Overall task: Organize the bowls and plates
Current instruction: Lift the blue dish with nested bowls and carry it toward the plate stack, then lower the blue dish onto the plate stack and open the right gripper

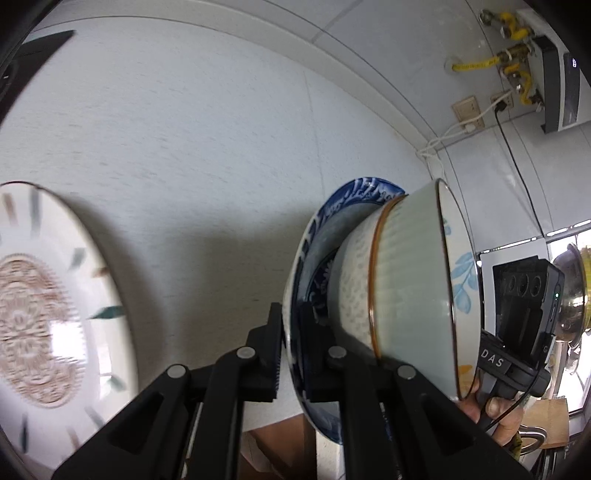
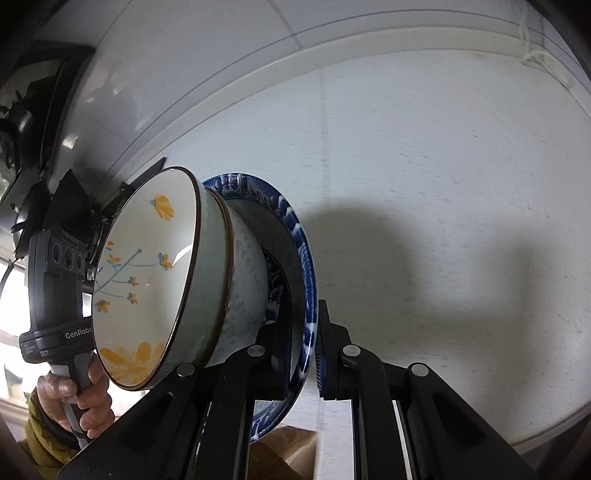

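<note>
A blue-patterned plate [image 1: 314,229] carries a stack of two bowls: a white bowl with a grain pattern [image 1: 351,280] and, nested in it, a pale green bowl [image 1: 406,277] with yellow and blue flowers inside. The stack is held off the white counter, between both grippers. My left gripper [image 1: 291,343] is shut on one side of the plate's rim. In the right wrist view my right gripper [image 2: 308,343] is shut on the opposite side of the blue plate [image 2: 295,221], beside the green bowl [image 2: 147,258] and white bowl [image 2: 247,280]. A white plate with a brown medallion [image 1: 44,295] lies at the left.
The white counter [image 1: 184,147] stretches behind the stack. Yellow gas pipes [image 1: 513,33] and a wall heater [image 1: 557,81] are at the far right, with a steel pot [image 1: 572,295] beside them. A dark stove [image 2: 33,110] sits at the left, and brown cardboard [image 1: 273,450] lies below.
</note>
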Motion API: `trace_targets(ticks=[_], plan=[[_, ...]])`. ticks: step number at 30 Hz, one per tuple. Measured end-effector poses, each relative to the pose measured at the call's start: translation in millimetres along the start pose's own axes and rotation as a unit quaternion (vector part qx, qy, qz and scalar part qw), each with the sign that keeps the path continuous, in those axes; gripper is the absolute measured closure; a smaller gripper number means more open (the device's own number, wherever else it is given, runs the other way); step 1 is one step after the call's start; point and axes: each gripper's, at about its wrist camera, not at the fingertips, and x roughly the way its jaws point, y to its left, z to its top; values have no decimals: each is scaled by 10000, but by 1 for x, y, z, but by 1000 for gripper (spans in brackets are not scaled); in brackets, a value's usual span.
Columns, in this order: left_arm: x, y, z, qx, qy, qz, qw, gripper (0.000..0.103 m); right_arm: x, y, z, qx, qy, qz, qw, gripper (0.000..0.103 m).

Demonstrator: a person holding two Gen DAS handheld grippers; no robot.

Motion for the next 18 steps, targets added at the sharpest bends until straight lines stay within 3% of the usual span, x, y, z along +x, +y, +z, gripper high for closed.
trace_targets(ticks=[9, 14, 18], plan=[[-110, 101, -10, -263, -442, 444, 9977, 95, 50, 115, -10, -414, 118, 422, 9982, 92], [-134, 159, -16, -372, -434, 720, 9958, 95, 96, 155, -24, -566, 383, 428, 9967, 92], [-129, 185, -20, -500, -347, 752, 9953, 95, 118, 164, -36, -536, 537, 335, 9966, 92]])
